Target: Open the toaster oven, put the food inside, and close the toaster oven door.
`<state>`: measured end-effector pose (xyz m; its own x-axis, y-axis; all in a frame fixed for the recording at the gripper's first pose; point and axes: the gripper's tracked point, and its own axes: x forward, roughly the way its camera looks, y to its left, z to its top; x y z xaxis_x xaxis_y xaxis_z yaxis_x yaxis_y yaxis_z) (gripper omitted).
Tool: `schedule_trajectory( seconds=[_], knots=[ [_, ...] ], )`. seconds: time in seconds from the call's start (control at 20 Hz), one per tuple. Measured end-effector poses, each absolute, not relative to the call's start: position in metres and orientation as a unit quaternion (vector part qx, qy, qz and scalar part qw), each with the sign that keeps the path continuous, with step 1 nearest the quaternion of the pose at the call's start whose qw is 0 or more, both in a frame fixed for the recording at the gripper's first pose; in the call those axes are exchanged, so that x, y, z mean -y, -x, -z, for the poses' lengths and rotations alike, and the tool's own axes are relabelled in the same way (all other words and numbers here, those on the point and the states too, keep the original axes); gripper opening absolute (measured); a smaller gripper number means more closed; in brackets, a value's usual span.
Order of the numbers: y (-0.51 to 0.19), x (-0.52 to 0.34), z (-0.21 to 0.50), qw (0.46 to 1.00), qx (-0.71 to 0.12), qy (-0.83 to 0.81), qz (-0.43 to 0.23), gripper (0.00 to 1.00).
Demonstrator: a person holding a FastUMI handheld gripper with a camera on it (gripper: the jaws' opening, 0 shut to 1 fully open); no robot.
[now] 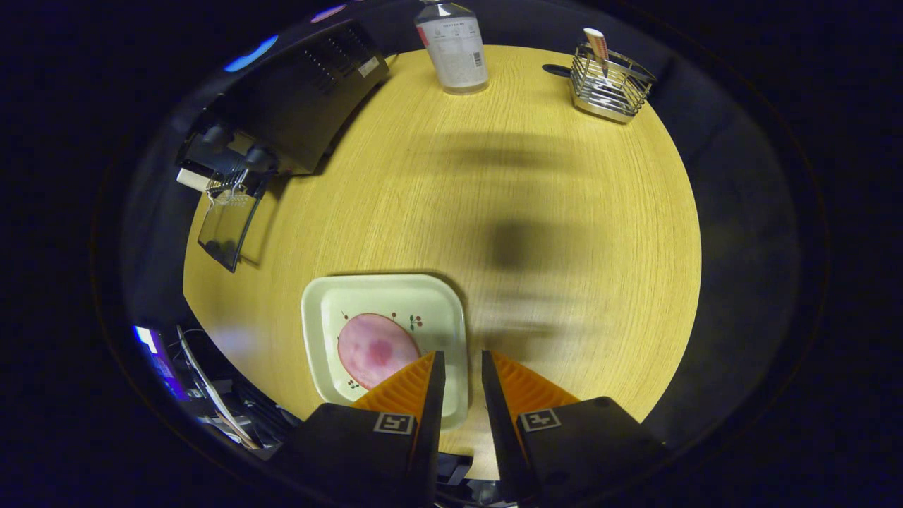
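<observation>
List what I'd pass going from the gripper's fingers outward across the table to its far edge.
Gripper, fingers slightly apart and holding nothing → plate with a pink slice of meat → bare table → bottle and wire basket at the far edge.

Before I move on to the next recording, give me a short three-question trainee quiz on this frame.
1. True or false: the toaster oven door is already open.
2. Multiple choice: where does the pink slice of food lie? A) inside the oven B) on the square plate, just ahead of the gripper C) in the wire basket
3. Fill in: the gripper's fingers stand slightly apart and hold ____.

Key: 1 true, the door hangs down with the rack showing. 2 B. 3 nothing.
</observation>
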<state>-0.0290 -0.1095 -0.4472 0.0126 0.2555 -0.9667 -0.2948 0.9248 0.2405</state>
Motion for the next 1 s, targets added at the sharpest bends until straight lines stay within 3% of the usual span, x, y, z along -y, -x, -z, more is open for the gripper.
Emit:
schedule_trajectory(
  seconds=[0.2, 0.25, 0.45, 0.7, 1.0],
  knots=[
    [0.036, 0.108, 0.457, 0.7, -0.687, 0.024, -0.193, 0.39],
    [0.032, 0.107, 0.459, 0.707, -0.681, 0.024, -0.191, 0.24],
    [0.036, 0.102, 0.458, 0.707, -0.677, -0.018, -0.202, 0.08],
    [0.038, 0.091, 0.449, 0.687, -0.67, -0.196, -0.201, 0.06],
    [0.036, 0.085, 0.438, 0.681, -0.619, -0.36, -0.153, 0.05]
  ],
)
